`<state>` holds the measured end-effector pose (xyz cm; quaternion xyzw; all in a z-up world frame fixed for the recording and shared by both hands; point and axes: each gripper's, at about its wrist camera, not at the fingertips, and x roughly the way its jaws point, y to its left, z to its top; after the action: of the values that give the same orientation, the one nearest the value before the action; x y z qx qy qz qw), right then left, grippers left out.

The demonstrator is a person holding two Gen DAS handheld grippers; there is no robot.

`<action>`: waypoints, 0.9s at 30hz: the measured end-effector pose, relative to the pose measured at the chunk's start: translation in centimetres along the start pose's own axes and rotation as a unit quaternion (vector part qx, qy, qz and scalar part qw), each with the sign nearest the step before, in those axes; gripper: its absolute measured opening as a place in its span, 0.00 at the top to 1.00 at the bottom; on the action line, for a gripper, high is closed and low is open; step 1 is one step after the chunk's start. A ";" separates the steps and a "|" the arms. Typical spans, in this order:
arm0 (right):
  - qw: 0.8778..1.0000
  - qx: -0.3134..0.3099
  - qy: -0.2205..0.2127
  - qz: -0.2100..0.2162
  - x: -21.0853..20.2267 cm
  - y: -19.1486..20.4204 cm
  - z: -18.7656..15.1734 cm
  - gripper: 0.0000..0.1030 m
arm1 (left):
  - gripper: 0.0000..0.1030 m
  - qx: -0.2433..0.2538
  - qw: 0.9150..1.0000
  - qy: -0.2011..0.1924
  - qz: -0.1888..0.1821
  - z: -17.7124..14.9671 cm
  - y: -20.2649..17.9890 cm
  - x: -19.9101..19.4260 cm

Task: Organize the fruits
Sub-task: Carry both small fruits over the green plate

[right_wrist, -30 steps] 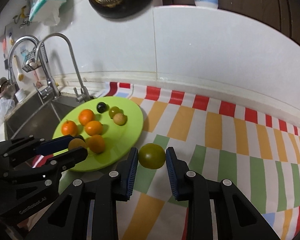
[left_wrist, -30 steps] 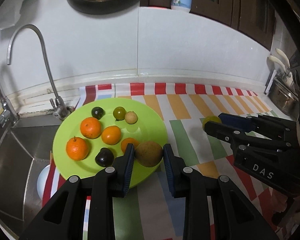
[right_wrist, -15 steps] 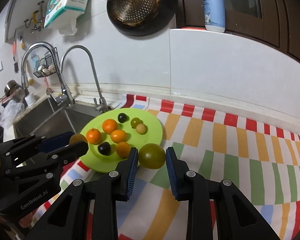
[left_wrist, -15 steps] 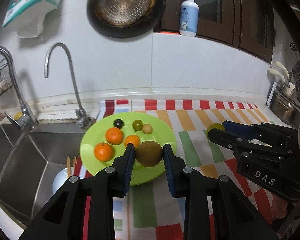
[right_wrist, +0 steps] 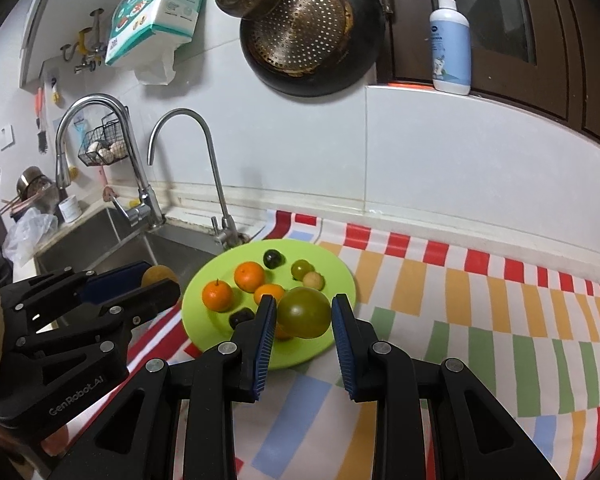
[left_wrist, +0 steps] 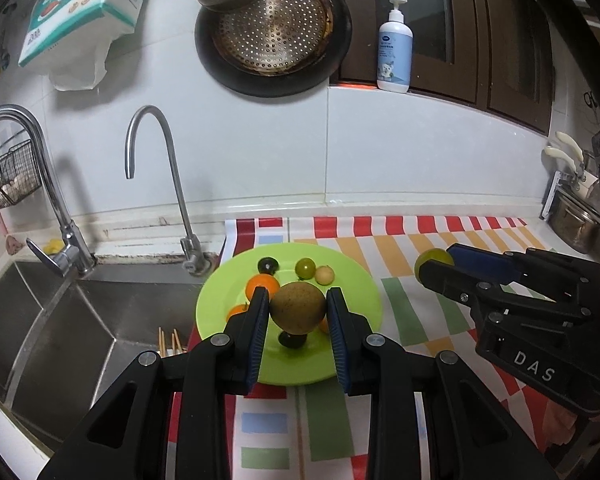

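Note:
My left gripper is shut on a brown round fruit and holds it above the green plate. My right gripper is shut on a green tomato-like fruit above the plate's right front edge. On the plate lie several oranges, two dark fruits, a small green fruit and a small pale fruit. The right gripper with its fruit shows at the right of the left wrist view. The left gripper shows at the left of the right wrist view.
A striped cloth covers the counter. A steel sink with two taps lies left of the plate. A pan and tissue pack hang on the wall. A pump bottle stands on the ledge. Steel pots sit far right.
Both grippers have risen and pulled back from the plate, each keeping its fruit. More of the wall and sink has come into view.

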<state>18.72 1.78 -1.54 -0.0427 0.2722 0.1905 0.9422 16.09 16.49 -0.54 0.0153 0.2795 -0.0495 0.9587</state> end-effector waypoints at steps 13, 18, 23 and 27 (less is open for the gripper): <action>1.000 0.004 0.017 -0.002 4.2 0.2 1.1 0.71 | 0.72 0.008 1.000 0.011 0.003 0.5 1.9 4.0; 0.999 0.000 0.039 -0.001 6.8 -0.3 1.0 0.71 | 0.72 0.010 0.999 0.032 -0.003 0.1 2.2 6.6; 0.998 0.002 0.060 0.006 9.5 -1.0 0.9 0.71 | 0.72 0.013 0.999 0.049 -0.007 -0.1 2.4 8.7; 0.997 0.004 0.073 0.012 11.3 -1.3 0.8 0.71 | 0.72 0.016 0.998 0.061 -0.010 -0.4 2.5 10.1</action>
<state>28.43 4.49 -6.85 -0.0496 0.3419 0.1971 0.9175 24.62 18.11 -6.26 0.0310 0.3369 -0.0627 0.9389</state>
